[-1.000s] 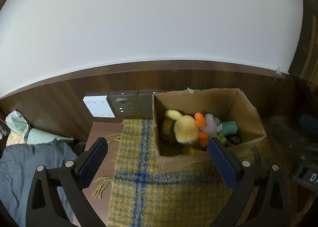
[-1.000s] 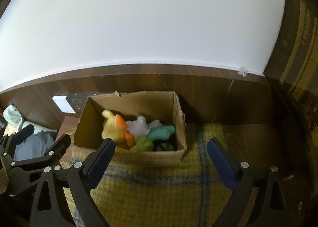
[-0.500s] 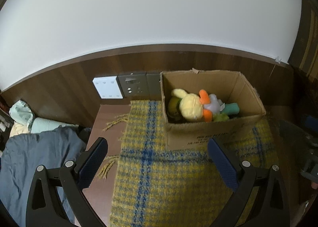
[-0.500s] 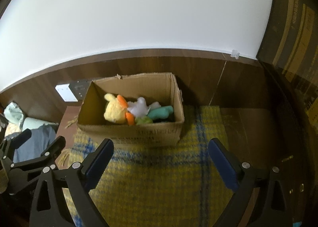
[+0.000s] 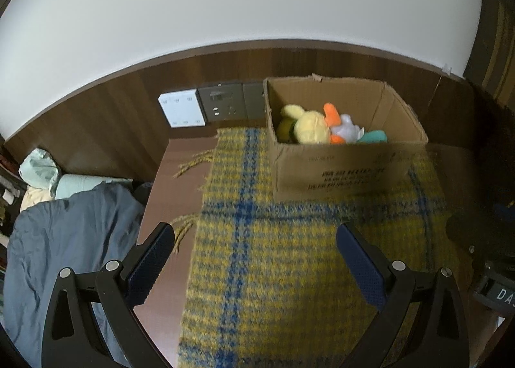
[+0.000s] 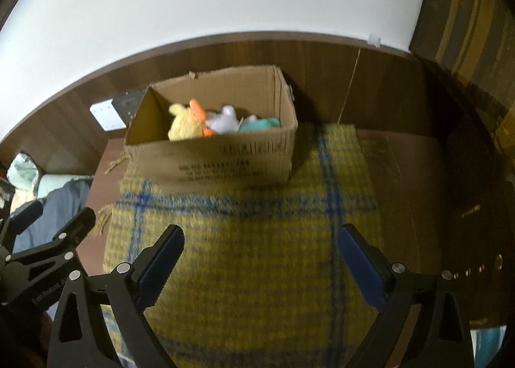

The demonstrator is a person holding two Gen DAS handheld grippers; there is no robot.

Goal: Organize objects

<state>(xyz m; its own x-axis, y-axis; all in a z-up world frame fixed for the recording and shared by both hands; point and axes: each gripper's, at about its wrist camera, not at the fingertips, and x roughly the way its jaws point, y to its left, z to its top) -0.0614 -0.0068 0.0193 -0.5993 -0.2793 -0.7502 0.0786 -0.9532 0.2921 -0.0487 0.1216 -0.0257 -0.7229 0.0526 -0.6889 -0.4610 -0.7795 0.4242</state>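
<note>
The box stands open-topped on the far part of the plaid cloth, against the wood wall panel. Inside lie soft toys: a yellow one with orange parts, a white one beside it, and a teal one toward the right wall. A dark green shape sits at the left inside corner, too shadowed to make out.

The left gripper hovers over the near cloth, well apart from the box, its fingers spread wide and holding nothing. The right gripper is likewise over the cloth, fingers wide and bare; the left gripper shows at its lower left.

The cloth, fringed along its left edge, covers a brown surface. On the panel left of the box sit a white plate and a grey socket. Blue fabric lies to the left, below the surface.
</note>
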